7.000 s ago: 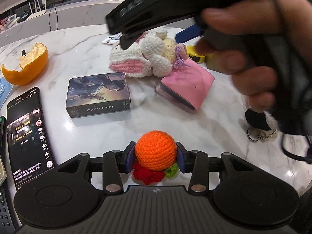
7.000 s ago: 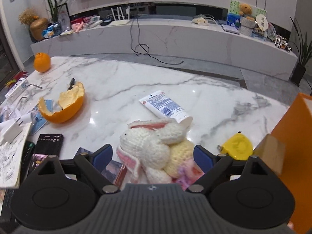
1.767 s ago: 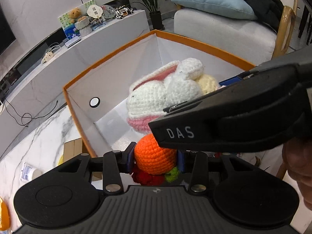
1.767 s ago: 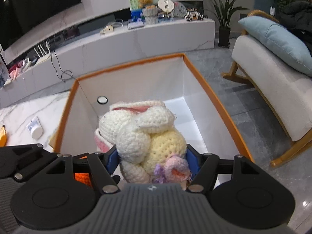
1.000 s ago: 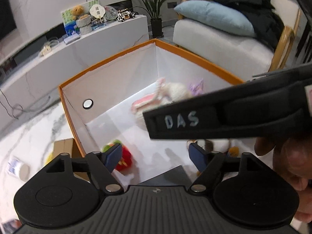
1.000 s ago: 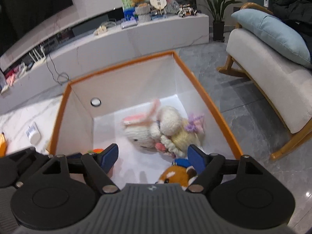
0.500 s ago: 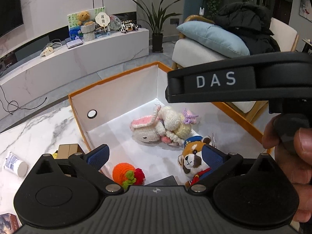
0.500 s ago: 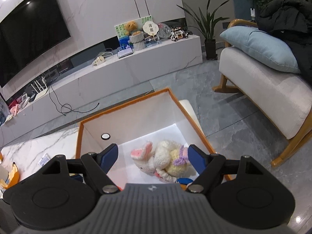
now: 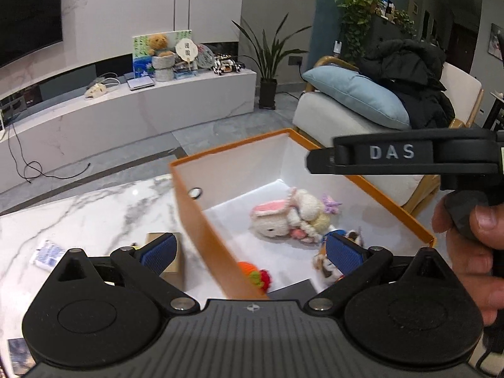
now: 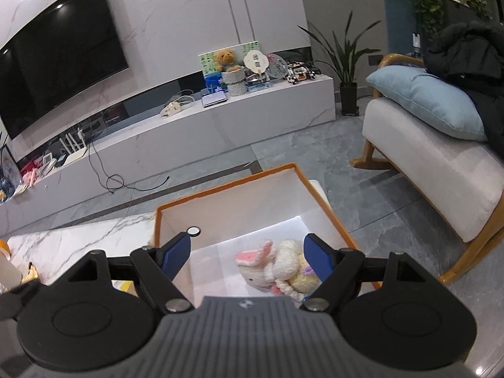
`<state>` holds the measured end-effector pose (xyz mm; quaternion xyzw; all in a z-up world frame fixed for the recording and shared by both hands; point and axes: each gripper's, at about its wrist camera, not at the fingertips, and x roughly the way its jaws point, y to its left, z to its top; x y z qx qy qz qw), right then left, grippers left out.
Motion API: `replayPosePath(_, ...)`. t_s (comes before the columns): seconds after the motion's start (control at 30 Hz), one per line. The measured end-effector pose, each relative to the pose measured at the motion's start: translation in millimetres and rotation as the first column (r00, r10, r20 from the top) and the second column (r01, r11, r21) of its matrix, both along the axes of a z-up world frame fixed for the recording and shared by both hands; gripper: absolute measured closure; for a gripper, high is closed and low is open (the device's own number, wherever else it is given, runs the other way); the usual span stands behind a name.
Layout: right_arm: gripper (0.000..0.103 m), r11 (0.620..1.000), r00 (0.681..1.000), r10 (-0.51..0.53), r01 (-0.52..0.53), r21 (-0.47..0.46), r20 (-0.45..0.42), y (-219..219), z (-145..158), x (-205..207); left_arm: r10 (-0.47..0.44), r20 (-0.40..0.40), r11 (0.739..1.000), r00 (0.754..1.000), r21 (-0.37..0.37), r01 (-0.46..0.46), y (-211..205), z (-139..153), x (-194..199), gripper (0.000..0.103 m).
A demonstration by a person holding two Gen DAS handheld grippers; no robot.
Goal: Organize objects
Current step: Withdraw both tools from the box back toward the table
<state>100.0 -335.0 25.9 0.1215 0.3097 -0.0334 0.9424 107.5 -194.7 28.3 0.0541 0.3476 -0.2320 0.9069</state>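
In the orange box (image 9: 201, 220), the bunny (image 9: 293, 217) lies sideways (both grippers' fingers (image 9: 160, 250) apart, empty).

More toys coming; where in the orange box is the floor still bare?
Bare floor lies along the far wall of the orange box, behind the crochet bunny. The near end is crowded: orange crochet ball, fox plush.

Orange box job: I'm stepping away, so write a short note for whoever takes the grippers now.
Left gripper: jaws open, empty, above the box's near wall.
Right gripper: jaws open, empty, above the box.
Orange box: holds the crocheted bunny, the crocheted orange and a red panda plush.
Done: those three are in.
Left: a small cardboard box and a white tube lie on the marble table.
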Motion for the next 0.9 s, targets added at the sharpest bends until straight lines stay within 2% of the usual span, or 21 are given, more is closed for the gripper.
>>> replayPosePath(0.13, 0.022, 0.999, 1.000, 0.025, -0.025, -0.022, 0.002, 13, 2, -1, 0.041, 0.015, 0.999, 0.999, 0.014, -0.041, 27, 4, 1, 0.000)
replayPosePath(0.37, 0.022, 0.995, 0.998, 0.064, -0.064, -0.077, 0.006, 36, 4, -5, 0.102, 0.003, 0.995, 0.995, -0.016, -0.101, 74, 5, 0, 0.000)
replayPosePath(0.63, 0.022, 0.976, 0.988, 0.152, -0.148, -0.158, 0.016, 72, 4, -18, 0.141, -0.038, 0.988, 0.989, -0.051, -0.143, 134, -10, -15, 0.000)
replayPosePath(0.9, 0.021, 0.934, 0.959, 0.284, -0.276, -0.227, 0.003, 119, 1, -24, 0.187, -0.060, 0.982, 0.981, -0.014, -0.188, 198, -34, -21, 0.000)
